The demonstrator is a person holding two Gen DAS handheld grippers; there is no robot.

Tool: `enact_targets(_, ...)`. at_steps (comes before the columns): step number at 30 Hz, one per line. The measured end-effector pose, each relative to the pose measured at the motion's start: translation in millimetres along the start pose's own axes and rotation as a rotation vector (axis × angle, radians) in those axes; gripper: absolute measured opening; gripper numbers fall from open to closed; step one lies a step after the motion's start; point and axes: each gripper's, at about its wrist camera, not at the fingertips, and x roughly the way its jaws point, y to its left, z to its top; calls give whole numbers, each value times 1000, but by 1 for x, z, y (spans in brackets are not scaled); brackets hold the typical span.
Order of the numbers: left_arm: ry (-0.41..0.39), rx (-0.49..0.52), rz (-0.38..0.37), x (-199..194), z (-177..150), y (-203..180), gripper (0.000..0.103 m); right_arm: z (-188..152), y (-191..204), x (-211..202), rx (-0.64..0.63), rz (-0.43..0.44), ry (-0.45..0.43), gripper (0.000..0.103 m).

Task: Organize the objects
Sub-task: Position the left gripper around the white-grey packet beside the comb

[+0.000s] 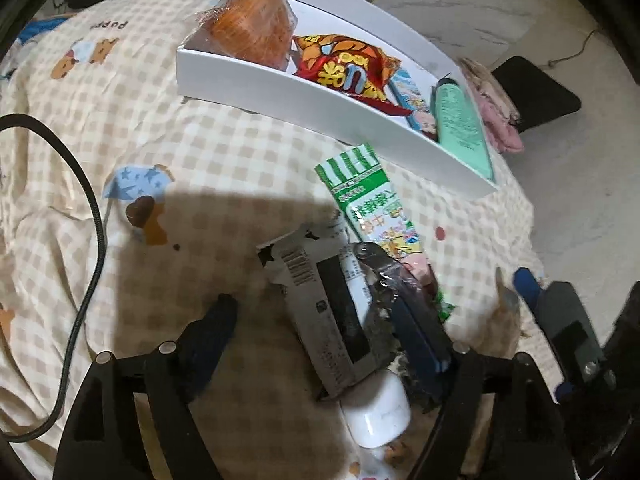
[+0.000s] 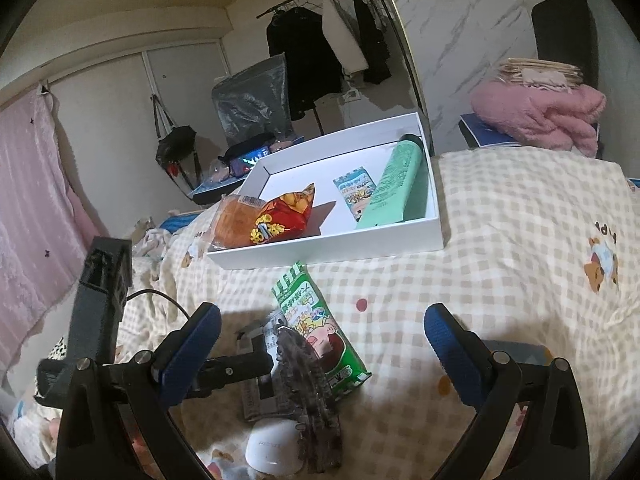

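A white tray (image 1: 280, 92) on the checked bedspread holds an orange wrapped item (image 1: 252, 28), a red snack bag (image 1: 344, 64), a small blue packet (image 1: 412, 100) and a green tube (image 1: 460, 124); the tray also shows in the right wrist view (image 2: 332, 244). In front of it lie a green snack packet (image 1: 368, 204), a grey silver packet (image 1: 332, 312) and a white case (image 1: 376, 412). My left gripper (image 1: 320, 316) is open around the grey packet. My right gripper (image 2: 320, 344) is open above the green packet (image 2: 316, 324) and a dark packet (image 2: 308, 392).
A black cable (image 1: 88, 240) runs over the bedspread at the left. Pink folded cloth (image 2: 540, 112) sits past the bed's right edge. A clothes rack (image 2: 320, 48) and a dark bag (image 2: 176, 144) stand behind the bed.
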Motion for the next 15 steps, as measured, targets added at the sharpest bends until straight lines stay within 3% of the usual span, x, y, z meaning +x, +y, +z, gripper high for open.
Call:
enact_targets(12,8,48,124,15,-3,-19,87,1,0,0,2,-12,-15,102)
enact_targets(15,-2,48,144,20,-5,-21,92,0,0,0,-2,-17,-18,102)
